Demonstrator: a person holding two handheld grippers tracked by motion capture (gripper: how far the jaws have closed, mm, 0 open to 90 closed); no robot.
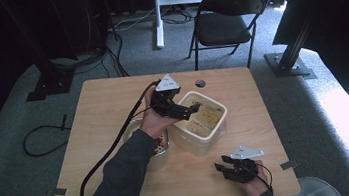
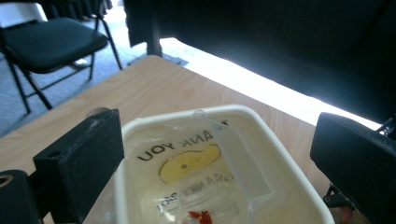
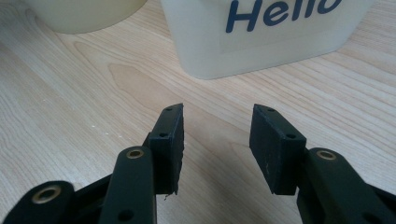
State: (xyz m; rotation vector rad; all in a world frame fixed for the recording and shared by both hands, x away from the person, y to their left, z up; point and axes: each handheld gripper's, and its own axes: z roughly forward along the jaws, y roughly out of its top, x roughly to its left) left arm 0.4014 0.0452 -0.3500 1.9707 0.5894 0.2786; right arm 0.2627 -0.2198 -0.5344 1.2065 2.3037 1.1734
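Underneath, a wooden table (image 1: 104,116) stands on grey carpet (image 1: 14,163).

Two tubs (image 1: 199,122) (one chair (image 1: 227,18))

- The pale wooden table (image 3: 70,93) showed a matt, fine-grained top.
- The cream square plastic tub (image 2: 280,163) looked smooth and faintly glossy.
- At the tub's 6 o'clock, the clear plastic scoop (image 2: 219,186) gleamed.
- The black plastic gripper pads (image 3: 273,149) were matt and scuffed.

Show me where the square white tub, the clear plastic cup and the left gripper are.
square white tub (image 1: 217,118): high view, right rim.
clear plastic cup (image 2: 219,186): left gripper view, see-through wall inside the tub.
left gripper (image 1: 195,107): high view, between its jaw tips over the tub.
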